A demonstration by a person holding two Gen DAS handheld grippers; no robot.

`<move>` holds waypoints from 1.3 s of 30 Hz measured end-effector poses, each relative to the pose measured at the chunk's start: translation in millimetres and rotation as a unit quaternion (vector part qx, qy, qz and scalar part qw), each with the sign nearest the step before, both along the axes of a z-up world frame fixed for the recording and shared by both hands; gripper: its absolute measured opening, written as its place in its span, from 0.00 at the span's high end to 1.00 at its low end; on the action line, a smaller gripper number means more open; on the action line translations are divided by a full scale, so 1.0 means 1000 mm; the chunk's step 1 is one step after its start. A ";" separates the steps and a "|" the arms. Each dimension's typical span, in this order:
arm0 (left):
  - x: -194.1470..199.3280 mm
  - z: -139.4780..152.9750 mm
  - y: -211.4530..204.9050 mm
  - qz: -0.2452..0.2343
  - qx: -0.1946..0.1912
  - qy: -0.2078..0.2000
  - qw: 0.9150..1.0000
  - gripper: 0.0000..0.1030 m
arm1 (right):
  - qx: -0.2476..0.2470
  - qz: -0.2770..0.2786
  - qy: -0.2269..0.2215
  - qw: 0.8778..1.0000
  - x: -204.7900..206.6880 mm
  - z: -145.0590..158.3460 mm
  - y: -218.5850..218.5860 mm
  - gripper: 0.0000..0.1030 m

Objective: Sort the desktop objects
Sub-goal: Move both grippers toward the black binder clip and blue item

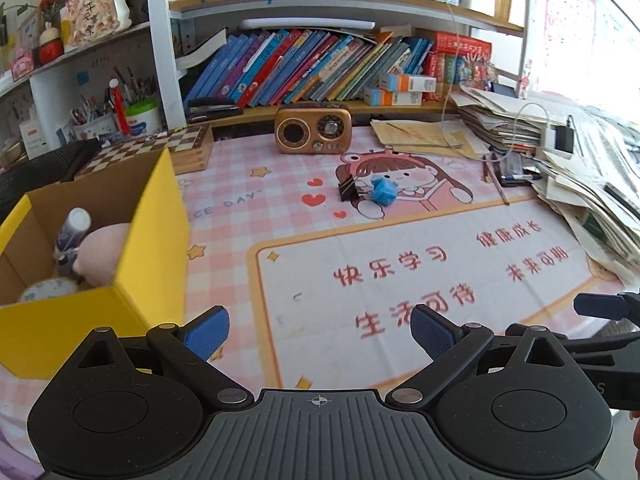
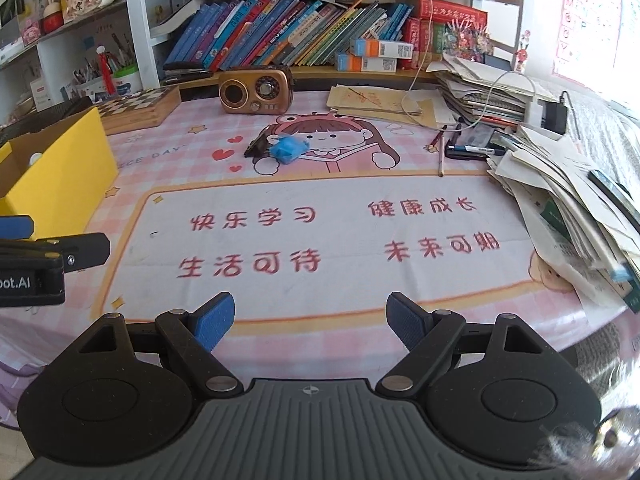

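— Two grippers, left gripper [image 1: 320, 330] and right gripper [image 2: 310, 316], both with jaws spread and nothing between them?
— Yes. The binder clip [image 2: 256, 146] and blue eraser [image 2: 289, 147] lie mid-table, touching; the yellow box [image 1: 132, 264] at the left already holds sorted items.

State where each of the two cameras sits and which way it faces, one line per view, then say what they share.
Left wrist: on the left hand-held gripper, facing forward and down over the pink desk mat toward the bookshelf; its open blue pads show, the yellow box at left, the right hand-held gripper's tip at the right edge.
Right wrist: on the right hand-held gripper, facing the same way; open pads show, the left hand-held gripper at the left edge.
Shared: mat, box, radio, blue crumpled object, black binder clip.
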State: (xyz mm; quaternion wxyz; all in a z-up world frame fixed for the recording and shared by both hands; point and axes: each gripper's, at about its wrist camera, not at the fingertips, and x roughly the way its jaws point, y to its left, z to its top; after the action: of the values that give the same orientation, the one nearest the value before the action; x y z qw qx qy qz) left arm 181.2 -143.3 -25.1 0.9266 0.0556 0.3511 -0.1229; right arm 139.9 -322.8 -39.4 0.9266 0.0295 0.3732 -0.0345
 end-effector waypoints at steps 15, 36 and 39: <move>0.070 0.006 -0.037 0.080 0.014 -0.012 0.997 0.04 | 0.004 0.090 -0.012 0.996 0.098 -0.003 -0.048 0.20; 0.149 -0.011 -0.051 0.122 0.028 0.003 0.992 0.04 | -0.007 0.211 -0.023 0.977 0.227 -0.034 -0.036 0.28; 0.155 -0.014 -0.051 0.124 0.031 0.008 0.992 0.04 | -0.006 0.222 -0.016 0.975 0.238 -0.041 -0.033 0.29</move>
State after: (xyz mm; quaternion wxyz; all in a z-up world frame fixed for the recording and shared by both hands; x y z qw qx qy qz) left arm 336.4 -194.4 -39.2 0.9298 0.0394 0.3660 0.0038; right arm 378.4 -356.0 -80.1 0.9173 -0.0590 0.3549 0.1704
